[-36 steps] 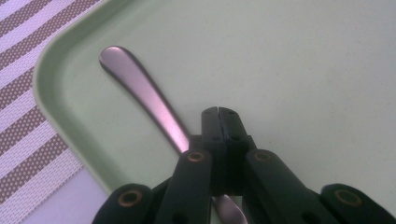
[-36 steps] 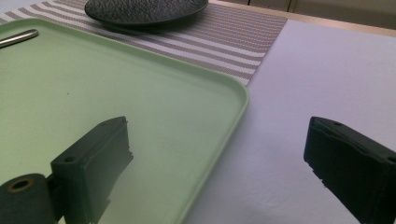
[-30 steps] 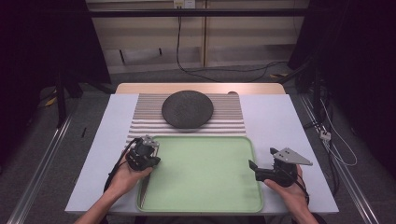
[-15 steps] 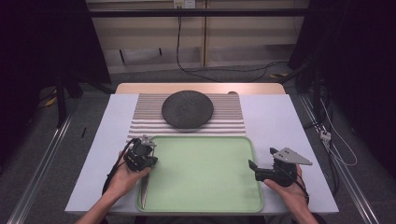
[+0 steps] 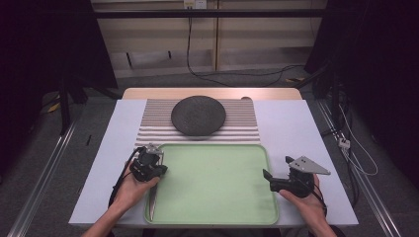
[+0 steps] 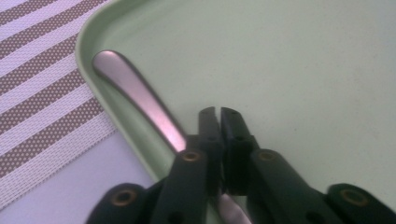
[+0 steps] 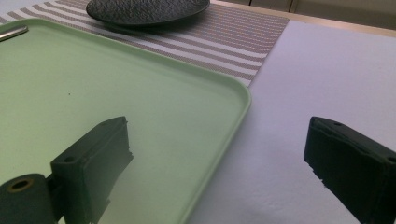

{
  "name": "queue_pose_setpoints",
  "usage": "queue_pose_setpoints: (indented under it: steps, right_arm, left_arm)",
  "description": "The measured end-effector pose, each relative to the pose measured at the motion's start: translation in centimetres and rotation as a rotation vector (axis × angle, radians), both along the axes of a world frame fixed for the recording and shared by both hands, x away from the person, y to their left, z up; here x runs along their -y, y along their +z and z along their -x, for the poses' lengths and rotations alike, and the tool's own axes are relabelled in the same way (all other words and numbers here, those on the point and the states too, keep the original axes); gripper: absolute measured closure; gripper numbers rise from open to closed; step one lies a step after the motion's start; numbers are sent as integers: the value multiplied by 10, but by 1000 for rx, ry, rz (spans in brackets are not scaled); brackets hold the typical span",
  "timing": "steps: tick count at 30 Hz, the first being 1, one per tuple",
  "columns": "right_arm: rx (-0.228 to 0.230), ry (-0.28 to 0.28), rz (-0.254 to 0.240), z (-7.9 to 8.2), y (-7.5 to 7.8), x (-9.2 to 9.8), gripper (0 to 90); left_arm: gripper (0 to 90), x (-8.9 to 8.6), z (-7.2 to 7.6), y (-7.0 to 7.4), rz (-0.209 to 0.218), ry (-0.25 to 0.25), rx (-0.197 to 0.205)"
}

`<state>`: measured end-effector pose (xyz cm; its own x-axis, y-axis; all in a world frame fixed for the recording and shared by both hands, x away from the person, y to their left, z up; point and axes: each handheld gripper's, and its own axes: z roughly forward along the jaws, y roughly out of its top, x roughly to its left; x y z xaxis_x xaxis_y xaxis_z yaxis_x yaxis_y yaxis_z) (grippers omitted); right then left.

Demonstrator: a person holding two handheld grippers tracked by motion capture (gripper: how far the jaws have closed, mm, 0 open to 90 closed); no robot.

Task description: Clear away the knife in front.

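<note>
Looked down on a white table (image 5: 296,133) in a dark room: green tray (image 5: 212,217) lower centre, striped mat (image 5: 247,123) and dark plate (image 5: 198,115) above. Left gripper (image 6: 219,114) all but closed, just opening, nothing between, over the utensil (image 6: 135,93) by the tray's left rim. Right gripper (image 7: 215,154) gaped wide, empty.

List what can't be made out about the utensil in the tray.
- Utensil, left gripper view: its working end is hidden under the left gripper.
- Utensil, high view: too thin and small to tell its type.
- Utensil, right gripper view: cut off by the left edge.
</note>
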<state>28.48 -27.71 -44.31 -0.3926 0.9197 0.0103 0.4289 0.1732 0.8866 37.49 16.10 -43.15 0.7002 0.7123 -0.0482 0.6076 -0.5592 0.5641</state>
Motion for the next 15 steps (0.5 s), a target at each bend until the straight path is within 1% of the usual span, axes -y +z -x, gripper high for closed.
queue_pose_setpoints:
  steps: [1, 2, 4, 6, 7, 9, 11, 12, 13, 14, 15]
  right_arm:
    - [0, 0, -1, 0, 0, 0, 69]
    - [-3, 0, -4, 0, 0, 0, 69]
    - [-2, 1, -5, 0, 0, 0, 69]
    - [1, 3, -4, 0, 0, 0, 69]
    - [1, 2, -3, 0, 0, 0, 69]
    - [2, 1, -2, 0, 0, 0, 69]
    - [0, 1, -1, 0, 0, 0, 69]
    - [0, 0, -1, 0, 0, 0, 69]
    - [0, 0, -2, 0, 0, 0, 69]
    - [0, 2, -1, -1, 0, 0, 69]
    - [0, 1, -3, -1, 0, 0, 69]
  left_arm:
    - [824, 0, 0, 0, 5, -13, -7]
    - [809, 1, 0, 0, 9, -15, 0]
    - [723, 2, 2, 2, 34, -9, 19]
    - [640, 1, 3, 6, 57, -5, 48]
    - [582, 0, 3, 7, 65, -3, 69]
    - [427, -1, 3, 10, 92, 26, 116]
    - [304, -3, 2, 12, 120, 48, 141]
    - [251, -5, 2, 13, 127, 48, 151]
    - [220, -6, 1, 14, 128, 58, 168]
    - [203, -6, 1, 16, 131, 78, 169]
    - [176, -7, 1, 17, 136, 87, 162]
